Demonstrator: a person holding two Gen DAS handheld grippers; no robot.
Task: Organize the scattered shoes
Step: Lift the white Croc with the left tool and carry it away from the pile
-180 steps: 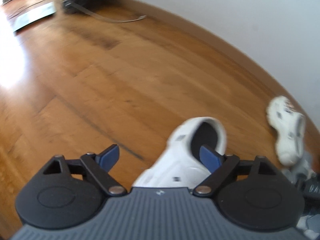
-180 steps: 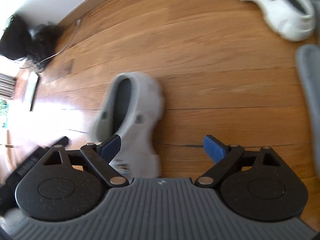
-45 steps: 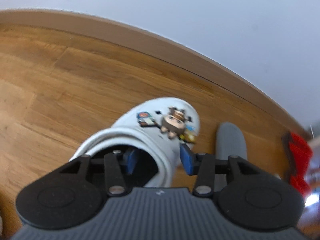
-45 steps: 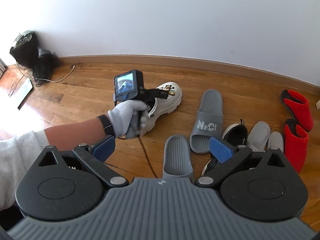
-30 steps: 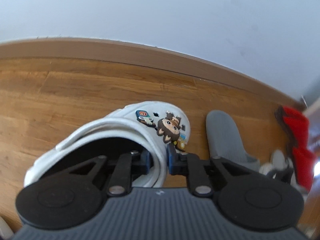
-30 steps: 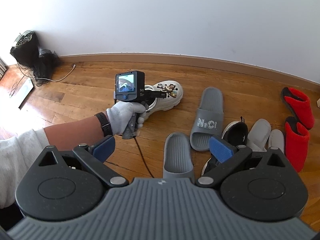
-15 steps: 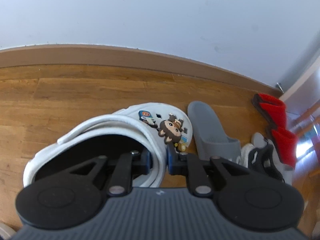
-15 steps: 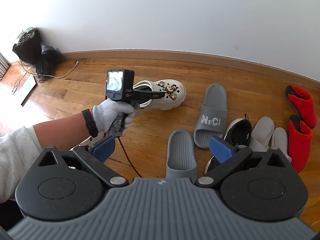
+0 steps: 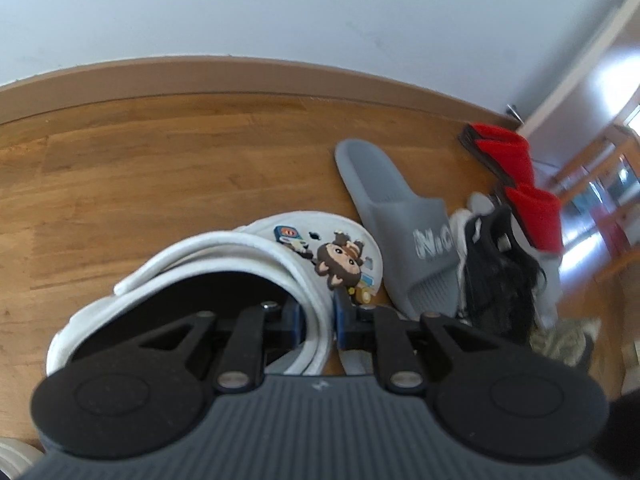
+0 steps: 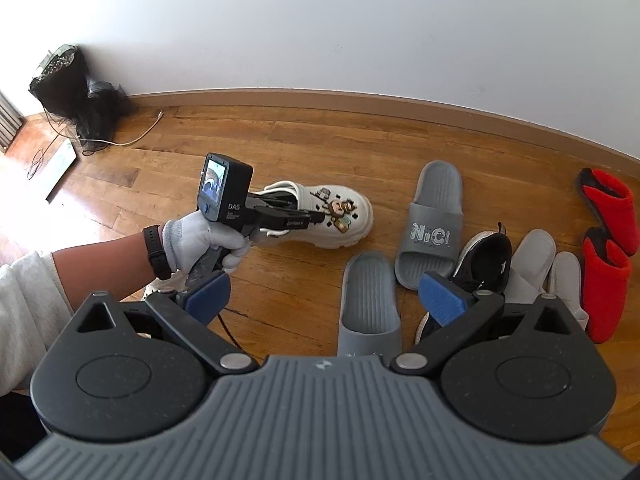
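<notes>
My left gripper (image 9: 316, 320) is shut on the side rim of a white clog (image 9: 248, 248) with cartoon charms. The right wrist view shows that gripper (image 10: 304, 216) holding the clog (image 10: 344, 216) just above the wooden floor, toe pointing right. My right gripper (image 10: 324, 296) is open and empty, held high over a grey slide (image 10: 368, 304). A second grey slide (image 10: 434, 216) lies right of the clog and also shows in the left wrist view (image 9: 400, 208). A black sneaker (image 10: 484, 256), pale grey slippers (image 10: 536, 264) and red slippers (image 10: 608, 240) lie further right.
A wooden skirting board (image 10: 360, 100) runs along the white wall behind the shoes. A black bag with a cable (image 10: 76, 92) sits in the far left corner. Another white shoe (image 9: 12, 460) peeks in at the lower left of the left wrist view.
The left gripper has closed on the clog's rim and carried it to the right, toward the grey slide. The right gripper has stayed open and nearly still.
</notes>
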